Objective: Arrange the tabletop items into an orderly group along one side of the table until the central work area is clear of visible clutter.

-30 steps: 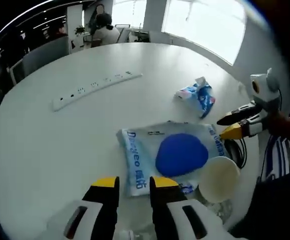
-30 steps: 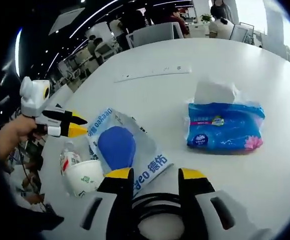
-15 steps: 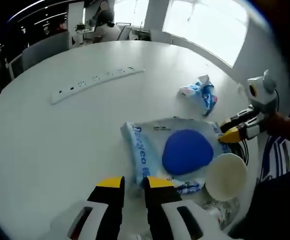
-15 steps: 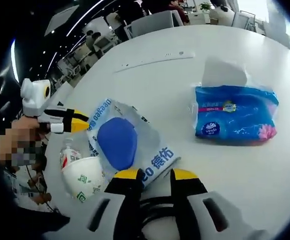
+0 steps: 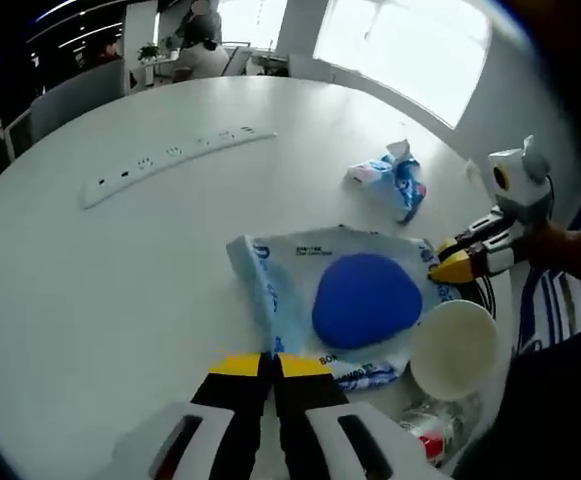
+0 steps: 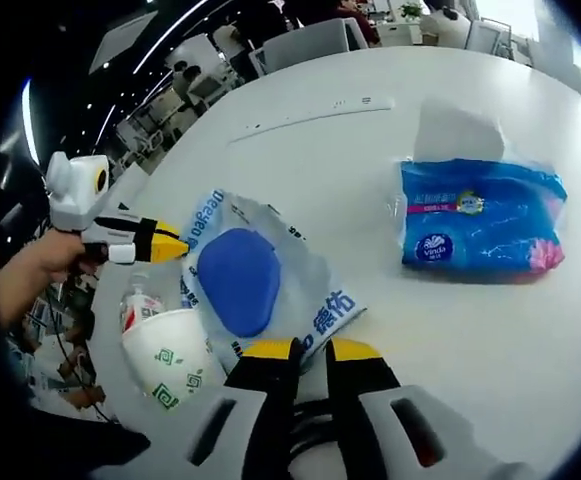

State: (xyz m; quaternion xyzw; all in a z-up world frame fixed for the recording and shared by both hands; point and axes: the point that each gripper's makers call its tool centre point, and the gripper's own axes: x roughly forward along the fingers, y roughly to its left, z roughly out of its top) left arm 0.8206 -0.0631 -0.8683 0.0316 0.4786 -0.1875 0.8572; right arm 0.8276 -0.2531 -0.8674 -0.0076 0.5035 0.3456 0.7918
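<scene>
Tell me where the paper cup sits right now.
The paper cup sits near the table's edge at lower right of the left gripper view, touching the clear bag with the blue disc.

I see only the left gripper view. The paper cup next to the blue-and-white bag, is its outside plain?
Observer: No. In the right gripper view the paper cup has green printed marks on its outer wall.
Operator: Does the blue tissue pack have any other colour on it?
Observer: Yes. The tissue pack has pink flowers printed at one corner.
</scene>
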